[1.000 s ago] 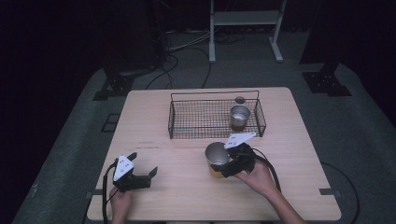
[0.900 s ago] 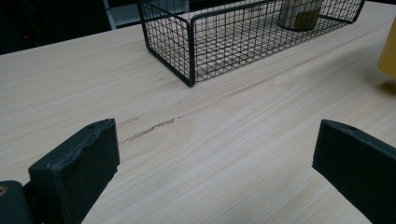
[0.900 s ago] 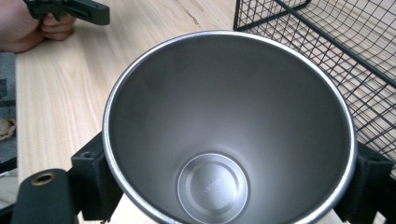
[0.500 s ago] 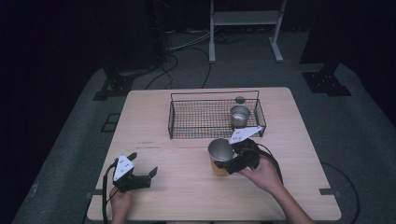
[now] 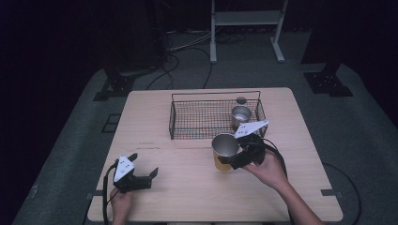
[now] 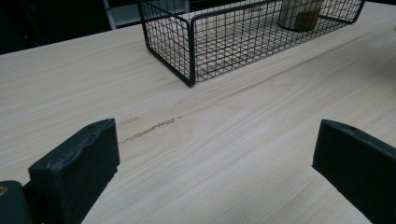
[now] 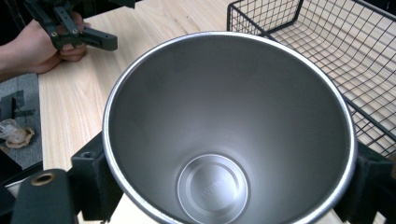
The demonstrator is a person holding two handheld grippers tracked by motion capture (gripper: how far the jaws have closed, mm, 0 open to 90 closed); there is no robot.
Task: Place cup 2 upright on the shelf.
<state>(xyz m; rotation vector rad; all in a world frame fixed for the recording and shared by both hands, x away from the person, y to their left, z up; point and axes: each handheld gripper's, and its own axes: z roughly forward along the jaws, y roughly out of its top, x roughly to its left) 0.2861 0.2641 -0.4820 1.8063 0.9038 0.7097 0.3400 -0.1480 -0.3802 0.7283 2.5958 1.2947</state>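
Left tongs (image 5: 143, 176) sit low at the lower left of the high view, jaws spread wide with nothing between them, resting on the tabletop (image 5: 187, 197); no change from a second ago. In the left gripper view the two black pads stand far apart over bare wood.

Centre right of the high view: right tongs (image 5: 234, 157) clamp a steel cup (image 5: 224, 145). Compared with a second ago, the cup is higher in frame and closer to the front edge of the basket (image 5: 213, 136); its shadow lies on the wood below, so it looks lifted clear of the tabletop. Judgement: pick-up done, carry toward the basket under way, drop-in not yet done.

Right gripper view: cup (image 7: 229, 126) held by pads on both sides of its wall, mouth facing the camera. Cup is empty, brushed steel inside, bright rolled rim, round stamped base, tapering toward the bottom. Basket wire (image 7: 327, 56) is at upper right, just beyond the rim.

A second steel cup (image 5: 241, 115) already stands in the basket's right end.
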